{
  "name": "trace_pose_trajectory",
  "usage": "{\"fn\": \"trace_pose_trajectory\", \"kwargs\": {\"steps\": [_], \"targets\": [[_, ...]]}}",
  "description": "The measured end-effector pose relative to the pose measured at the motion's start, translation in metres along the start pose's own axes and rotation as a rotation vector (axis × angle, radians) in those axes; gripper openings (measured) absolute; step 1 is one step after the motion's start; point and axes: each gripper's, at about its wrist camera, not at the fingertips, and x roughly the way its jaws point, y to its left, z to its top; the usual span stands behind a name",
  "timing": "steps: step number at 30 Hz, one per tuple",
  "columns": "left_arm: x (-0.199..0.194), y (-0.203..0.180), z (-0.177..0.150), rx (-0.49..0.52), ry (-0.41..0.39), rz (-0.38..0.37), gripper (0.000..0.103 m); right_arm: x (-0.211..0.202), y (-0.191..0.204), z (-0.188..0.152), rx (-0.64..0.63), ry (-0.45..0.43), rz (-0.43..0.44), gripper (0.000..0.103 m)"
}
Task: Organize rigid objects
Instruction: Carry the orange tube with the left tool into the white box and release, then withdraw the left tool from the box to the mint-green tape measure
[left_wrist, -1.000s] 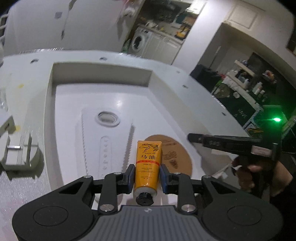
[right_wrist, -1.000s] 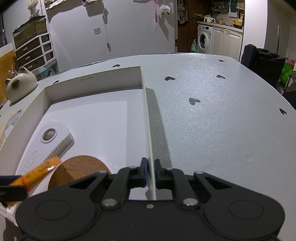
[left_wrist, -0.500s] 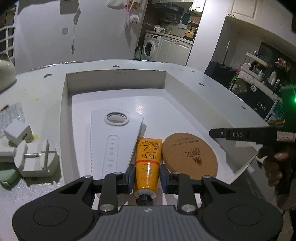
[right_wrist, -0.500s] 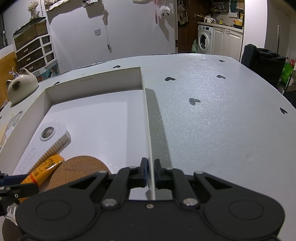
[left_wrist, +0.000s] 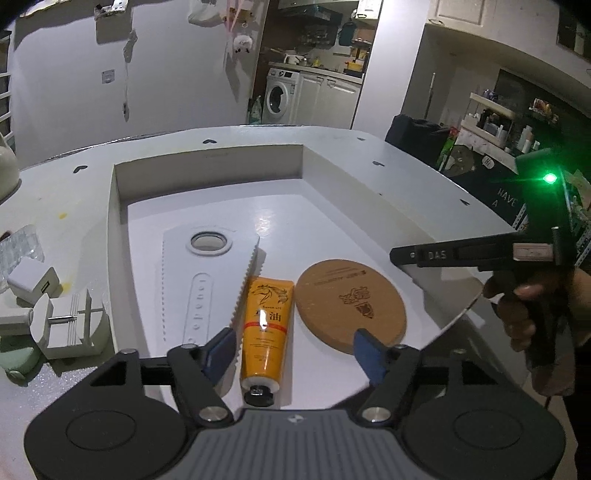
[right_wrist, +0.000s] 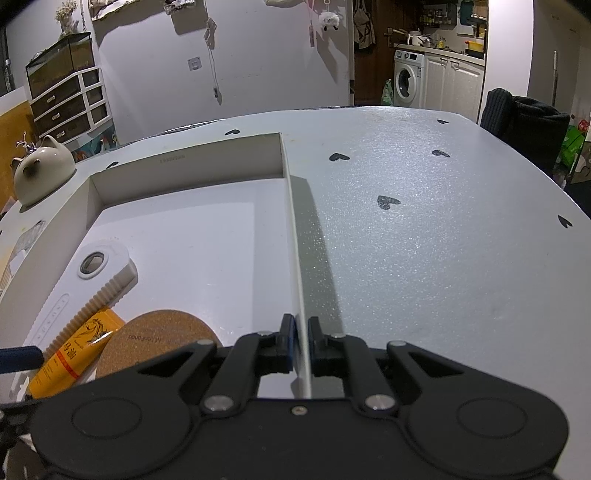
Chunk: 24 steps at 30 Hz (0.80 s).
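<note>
Ahead of the left claw (left_wrist: 293, 350), whose jaws are opening, the far half of the white box (left_wrist: 207, 177) is left bare. The near floor is taken up: an orange tube (left_wrist: 266, 325) lies between the pads, a white serrated board (left_wrist: 201, 280) to its left, a cork disc (left_wrist: 351, 304) to its right. The right wall is clamped by the right claw (right_wrist: 301, 345); beyond it, open desk (right_wrist: 443, 240) is offered.

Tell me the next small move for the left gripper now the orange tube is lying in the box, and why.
Probably draw the left gripper straight back and up. Its jaws are opening, neither pad touching the orange tube, which lies flat between the white opener and the cork coaster. The right gripper pinches the box wall.
</note>
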Motion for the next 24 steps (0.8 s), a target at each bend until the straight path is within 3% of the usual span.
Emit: {"fn": "trace_pose_trajectory", "kwargs": {"steps": [6,11,24], "targets": [[-0.014,-0.003,0.001,0.003,-0.021,-0.017,0.083,0.0,0.0,0.0,0.0,0.0,0.0,0.009],[-0.03,-0.006,0.001,0.029,-0.057,-0.025,0.099,0.0,0.0,0.0,-0.001,0.0,0.0,0.009],[-0.074,0.008,-0.005,0.053,-0.159,0.001,0.103,0.0,0.001,0.0,-0.001,0.0,0.0,0.009]]}}
